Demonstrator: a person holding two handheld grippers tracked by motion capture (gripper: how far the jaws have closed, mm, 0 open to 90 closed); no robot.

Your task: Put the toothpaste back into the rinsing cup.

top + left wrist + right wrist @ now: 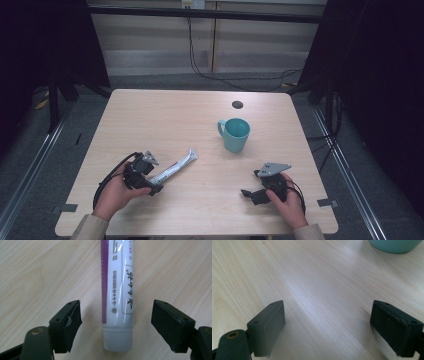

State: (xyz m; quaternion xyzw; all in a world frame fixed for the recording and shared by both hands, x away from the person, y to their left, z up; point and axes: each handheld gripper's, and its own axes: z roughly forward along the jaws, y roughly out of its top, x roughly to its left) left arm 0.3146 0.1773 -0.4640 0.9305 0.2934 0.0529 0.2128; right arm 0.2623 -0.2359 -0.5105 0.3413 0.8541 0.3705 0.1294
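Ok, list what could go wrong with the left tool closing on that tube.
1. The left tool straddles the tube near its cap with gaps on both sides; the pads may pinch the round cap end and let it slip out.
2. A hard squeeze on the soft body might force paste out.
3. Carried toward the teal mug, the long tube could swing and knock it.
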